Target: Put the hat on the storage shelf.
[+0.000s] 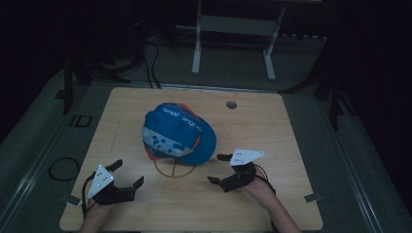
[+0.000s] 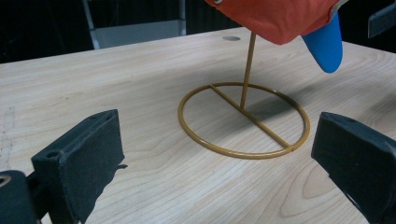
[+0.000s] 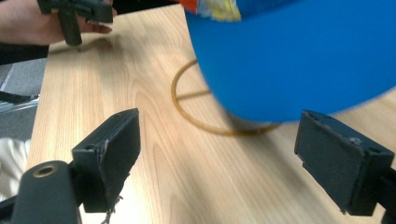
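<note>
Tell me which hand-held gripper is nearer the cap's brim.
The right hand-held gripper: it sits just beside the blue brim of the cap, while the left hand-held gripper waits farther off near the table's front-left corner.

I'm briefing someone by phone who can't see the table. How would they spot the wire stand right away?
Start at the light wooden table and find the blue and orange cap near its middle. Directly under the cap is the wire stand: a thin mustard-yellow ring flat on the wood, with a crossbar and an upright rod carrying the cap. Nothing else there is thin yellow wire.
</note>
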Demonstrator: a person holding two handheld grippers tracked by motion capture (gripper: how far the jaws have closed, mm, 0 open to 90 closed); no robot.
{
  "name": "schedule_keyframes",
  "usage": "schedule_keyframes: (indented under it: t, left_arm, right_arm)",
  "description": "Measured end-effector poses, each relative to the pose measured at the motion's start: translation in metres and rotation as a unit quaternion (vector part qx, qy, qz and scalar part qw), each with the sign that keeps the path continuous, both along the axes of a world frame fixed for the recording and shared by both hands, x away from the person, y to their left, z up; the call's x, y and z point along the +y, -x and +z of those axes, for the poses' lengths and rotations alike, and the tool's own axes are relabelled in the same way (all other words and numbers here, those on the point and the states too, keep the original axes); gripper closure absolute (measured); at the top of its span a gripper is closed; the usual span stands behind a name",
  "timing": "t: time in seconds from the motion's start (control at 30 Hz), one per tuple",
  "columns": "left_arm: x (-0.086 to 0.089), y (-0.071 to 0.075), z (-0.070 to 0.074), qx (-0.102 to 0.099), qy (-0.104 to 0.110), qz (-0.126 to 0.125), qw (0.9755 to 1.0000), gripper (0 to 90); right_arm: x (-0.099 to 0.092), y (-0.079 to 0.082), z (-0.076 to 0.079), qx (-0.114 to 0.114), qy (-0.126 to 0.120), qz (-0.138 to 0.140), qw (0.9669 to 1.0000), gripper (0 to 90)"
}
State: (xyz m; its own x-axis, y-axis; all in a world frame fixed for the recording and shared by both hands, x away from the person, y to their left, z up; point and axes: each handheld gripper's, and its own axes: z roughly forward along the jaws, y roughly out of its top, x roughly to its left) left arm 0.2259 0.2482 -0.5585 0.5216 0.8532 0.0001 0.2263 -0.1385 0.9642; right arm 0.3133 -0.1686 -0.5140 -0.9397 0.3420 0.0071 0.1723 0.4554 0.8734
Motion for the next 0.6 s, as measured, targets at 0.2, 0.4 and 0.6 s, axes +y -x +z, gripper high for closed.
schedule_keyframes:
  t: [0.2, 0.4, 0.6]
  left_arm:
    - [0.0, -0.001, -0.001, 0.004, -0.003, 0.001, 1.0, 2.6]
    - [0.002, -0.003, -0.002, 0.005, -0.004, 0.004, 1.0, 2.5]
    - [0.002, -0.003, -0.003, 0.008, -0.004, 0.005, 0.9999, 2.5]
  right_arm:
    - [-0.017, 0.0, -0.015, 0.012, 0.0, -0.013, 0.9999, 14.4]
    - [-0.036, -0.001, -0.024, 0.016, 0.004, -0.034, 0.9993, 14.4]
    - [-0.053, 0.002, -0.035, 0.027, 0.013, -0.051, 0.9983, 14.4]
